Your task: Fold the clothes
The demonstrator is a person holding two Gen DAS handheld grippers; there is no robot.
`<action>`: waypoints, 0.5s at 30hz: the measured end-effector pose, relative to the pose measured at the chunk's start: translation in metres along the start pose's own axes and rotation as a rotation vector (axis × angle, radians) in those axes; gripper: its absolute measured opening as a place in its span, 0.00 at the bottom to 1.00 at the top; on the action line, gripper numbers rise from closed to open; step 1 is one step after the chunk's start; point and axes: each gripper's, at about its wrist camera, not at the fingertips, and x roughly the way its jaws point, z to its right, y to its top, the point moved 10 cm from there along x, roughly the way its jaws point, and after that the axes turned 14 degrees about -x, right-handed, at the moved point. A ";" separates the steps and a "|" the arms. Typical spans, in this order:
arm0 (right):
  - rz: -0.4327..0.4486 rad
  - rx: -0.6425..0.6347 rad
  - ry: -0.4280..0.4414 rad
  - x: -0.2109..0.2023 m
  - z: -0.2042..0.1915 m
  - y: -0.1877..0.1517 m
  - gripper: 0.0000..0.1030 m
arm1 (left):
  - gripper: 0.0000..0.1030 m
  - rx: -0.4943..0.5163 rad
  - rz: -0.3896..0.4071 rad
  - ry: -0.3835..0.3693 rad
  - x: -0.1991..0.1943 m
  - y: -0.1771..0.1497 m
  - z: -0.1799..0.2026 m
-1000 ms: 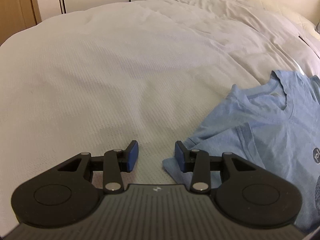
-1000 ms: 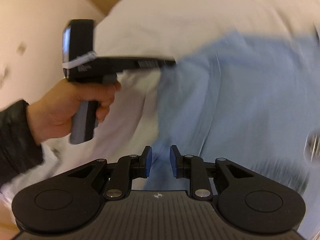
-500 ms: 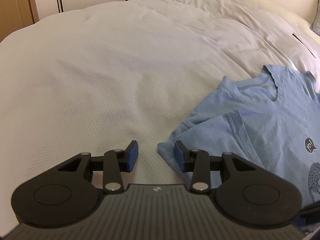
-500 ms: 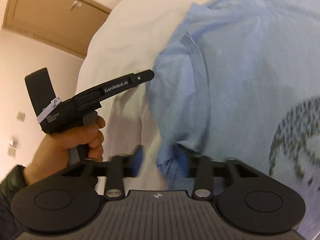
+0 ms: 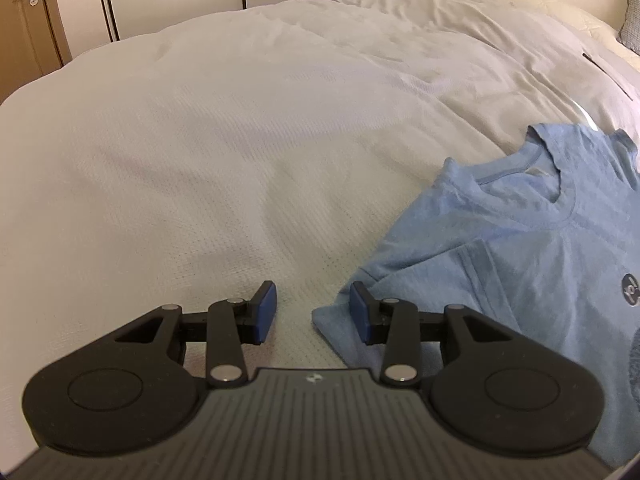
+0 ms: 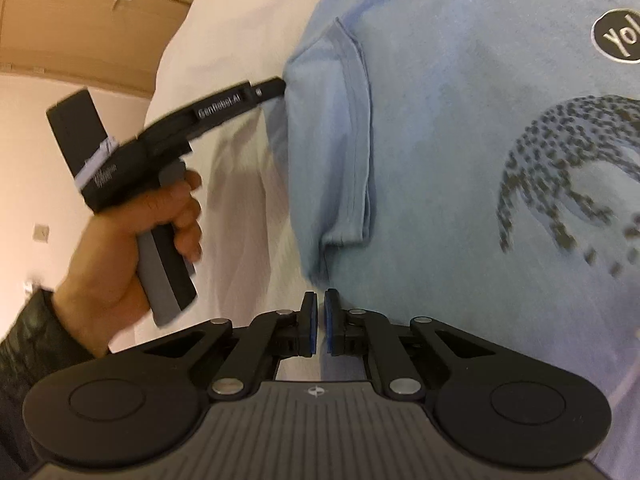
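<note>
At the frame's lower centre, the right gripper (image 6: 319, 322) has closed its previously parted fingers on the blue T-shirt (image 6: 460, 160) edge.

Black tongs (image 5: 313, 312), blue pads (image 5: 265, 311), silver pivot screws, ribbed grey housing; "GenRobot.AI" lettering, grey-banded grip; hand (image 6: 132, 236), dark sleeve (image 6: 28, 344)

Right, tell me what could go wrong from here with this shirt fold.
1. The left gripper is open at the sleeve edge of the blue T-shirt; closing now might pinch the white bedspread along with it.
2. The right gripper looks nearly closed at the shirt's side edge, with no cloth clearly between its pads; a lift could come up empty.
3. The sleeve already lies folded over, so pulling could bunch it.
</note>
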 end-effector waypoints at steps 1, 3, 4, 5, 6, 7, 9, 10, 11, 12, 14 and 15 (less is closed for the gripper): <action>0.001 -0.016 -0.008 -0.007 -0.002 -0.002 0.12 | 0.34 0.012 0.005 -0.007 -0.009 -0.001 0.003; 0.006 -0.047 -0.026 -0.020 -0.004 -0.004 0.13 | 0.34 0.043 0.006 -0.027 -0.025 -0.008 0.013; 0.011 -0.056 -0.040 -0.027 -0.004 -0.004 0.13 | 0.34 0.064 -0.002 -0.042 -0.031 -0.016 0.020; 0.017 -0.066 -0.054 -0.034 -0.003 -0.005 0.16 | 0.34 0.085 -0.011 -0.057 -0.038 -0.024 0.027; 0.025 -0.072 -0.068 -0.041 -0.002 -0.004 0.20 | 0.35 0.106 -0.019 -0.072 -0.044 -0.031 0.034; 0.039 -0.071 -0.078 -0.047 0.000 -0.001 0.24 | 0.35 0.127 -0.027 -0.087 -0.051 -0.039 0.042; 0.066 -0.079 -0.095 -0.051 0.005 0.009 0.33 | 0.35 0.169 -0.051 -0.099 -0.057 -0.056 0.052; 0.076 -0.082 -0.099 -0.050 0.007 0.015 0.35 | 0.35 0.179 -0.066 -0.085 -0.054 -0.063 0.051; 0.081 -0.081 -0.092 -0.045 0.008 0.019 0.35 | 0.35 0.177 -0.077 -0.073 -0.050 -0.068 0.047; 0.084 -0.077 -0.086 -0.039 0.010 0.024 0.35 | 0.35 0.171 -0.088 -0.063 -0.046 -0.072 0.044; 0.083 -0.059 -0.077 -0.027 0.019 0.031 0.34 | 0.36 0.163 -0.096 -0.051 -0.039 -0.075 0.036; 0.082 -0.051 -0.075 -0.022 0.023 0.034 0.34 | 0.36 0.164 -0.096 -0.047 -0.036 -0.075 0.034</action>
